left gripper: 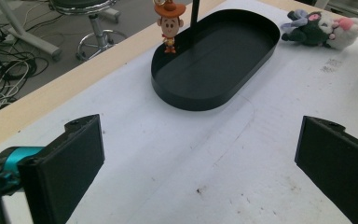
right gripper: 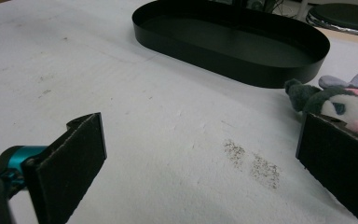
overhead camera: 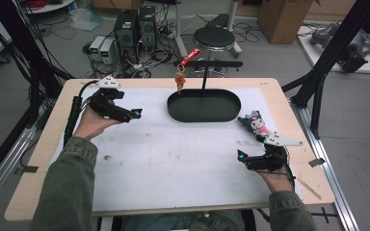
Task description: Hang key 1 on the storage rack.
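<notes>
Right tool (overhead camera: pixel 241 157) agape, near plush toy (overhead camera: pixel 255 124)

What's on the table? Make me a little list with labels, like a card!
Left tongs: open, held above the white mat, holding nothing
Right tongs: open, low over the mat, holding nothing
Black oval tray: in the middle at the far side, nothing lying in it
Stand post: rises from the tray, with a crossbar on top
Cowboy keychain: hangs from the crossbar on a red strap, over the tray's left end
Plush toy: lying on the mat right of the tray, near the right tongs
White mat: a few small smudges
</notes>
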Demonstrator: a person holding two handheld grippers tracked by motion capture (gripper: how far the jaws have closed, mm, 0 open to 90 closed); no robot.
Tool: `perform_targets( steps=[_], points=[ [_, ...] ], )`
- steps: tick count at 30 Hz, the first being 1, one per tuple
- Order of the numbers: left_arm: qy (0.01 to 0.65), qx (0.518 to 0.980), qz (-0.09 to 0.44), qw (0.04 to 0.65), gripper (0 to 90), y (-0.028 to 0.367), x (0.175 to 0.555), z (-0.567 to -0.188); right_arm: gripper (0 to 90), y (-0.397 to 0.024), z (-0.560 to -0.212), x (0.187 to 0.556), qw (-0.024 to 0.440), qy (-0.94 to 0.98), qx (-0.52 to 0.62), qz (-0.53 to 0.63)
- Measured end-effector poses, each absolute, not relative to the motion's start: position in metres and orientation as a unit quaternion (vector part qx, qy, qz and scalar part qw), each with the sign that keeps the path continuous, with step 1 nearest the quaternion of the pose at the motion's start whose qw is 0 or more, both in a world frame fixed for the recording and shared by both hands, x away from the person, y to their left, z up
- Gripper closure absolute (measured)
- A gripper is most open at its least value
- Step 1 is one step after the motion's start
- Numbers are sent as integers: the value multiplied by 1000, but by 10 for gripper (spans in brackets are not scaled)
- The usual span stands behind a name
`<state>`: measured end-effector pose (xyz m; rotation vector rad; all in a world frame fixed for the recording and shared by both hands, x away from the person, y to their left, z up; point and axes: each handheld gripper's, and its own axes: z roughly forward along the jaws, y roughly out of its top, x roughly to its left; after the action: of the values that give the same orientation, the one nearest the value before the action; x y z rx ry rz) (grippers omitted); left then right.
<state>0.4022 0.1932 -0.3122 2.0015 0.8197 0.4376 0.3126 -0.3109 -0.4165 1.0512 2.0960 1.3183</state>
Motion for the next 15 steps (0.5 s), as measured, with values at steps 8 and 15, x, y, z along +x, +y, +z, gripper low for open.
perform_targets(
  steps=[8,15],
  points=[
    [345,808,172,446,18,206,394,-332,5,-311,-417,313,226,758,381,478],
    [357,810,172,431,18,216,382,-348,5,-311,-417,313,226,758,382,478]
  ],
)
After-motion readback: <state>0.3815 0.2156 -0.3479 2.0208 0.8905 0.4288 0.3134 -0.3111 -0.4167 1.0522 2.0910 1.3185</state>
